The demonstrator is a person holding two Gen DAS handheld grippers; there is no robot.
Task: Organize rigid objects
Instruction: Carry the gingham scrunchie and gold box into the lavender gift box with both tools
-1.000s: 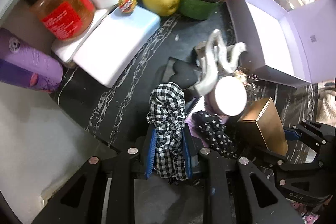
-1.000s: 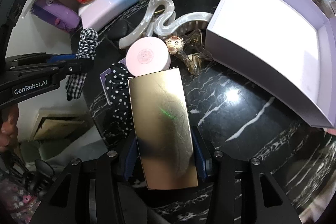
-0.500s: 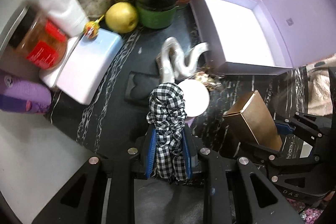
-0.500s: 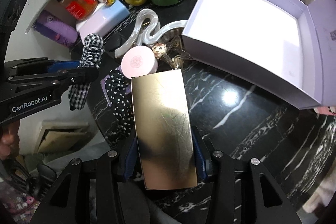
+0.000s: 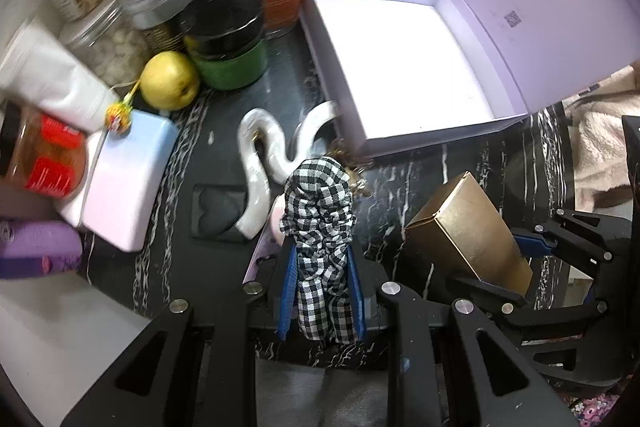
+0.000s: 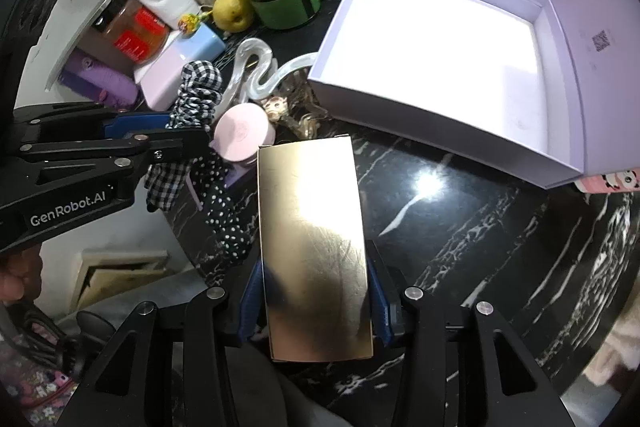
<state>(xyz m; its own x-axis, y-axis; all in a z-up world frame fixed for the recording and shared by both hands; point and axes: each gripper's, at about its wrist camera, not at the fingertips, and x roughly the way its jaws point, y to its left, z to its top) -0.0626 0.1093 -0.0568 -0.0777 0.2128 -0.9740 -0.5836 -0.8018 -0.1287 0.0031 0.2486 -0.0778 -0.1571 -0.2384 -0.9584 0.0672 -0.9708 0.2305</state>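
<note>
My left gripper (image 5: pixel 320 267) is shut on a black-and-white checked scrunchie (image 5: pixel 320 203), held above the black marble counter; it also shows in the right wrist view (image 6: pixel 196 95). My right gripper (image 6: pixel 314 291) is shut on a gold box (image 6: pixel 312 243), which also shows in the left wrist view (image 5: pixel 468 231). An open lilac box (image 5: pixel 400 67) with a white floor and raised lid stands ahead, empty (image 6: pixel 440 55). A pearly wavy hair claw (image 5: pixel 260 163), a pink round tin (image 6: pixel 242 133) and a polka-dot scrunchie (image 6: pixel 224 199) lie between us.
Jars (image 5: pixel 228 39), a yellow pear (image 5: pixel 168 87), a lollipop (image 5: pixel 118 113), a pastel block (image 5: pixel 124 179), a red-labelled jar (image 5: pixel 44 155) and a purple tube (image 5: pixel 36 247) crowd the back left. A small figurine clip (image 6: pixel 276 105) lies by the lilac box. A dark heart-shaped piece (image 5: pixel 218 211) lies flat.
Both grippers have risen and moved toward the lilac box with their loads still held. The box now fills more of both views.
</note>
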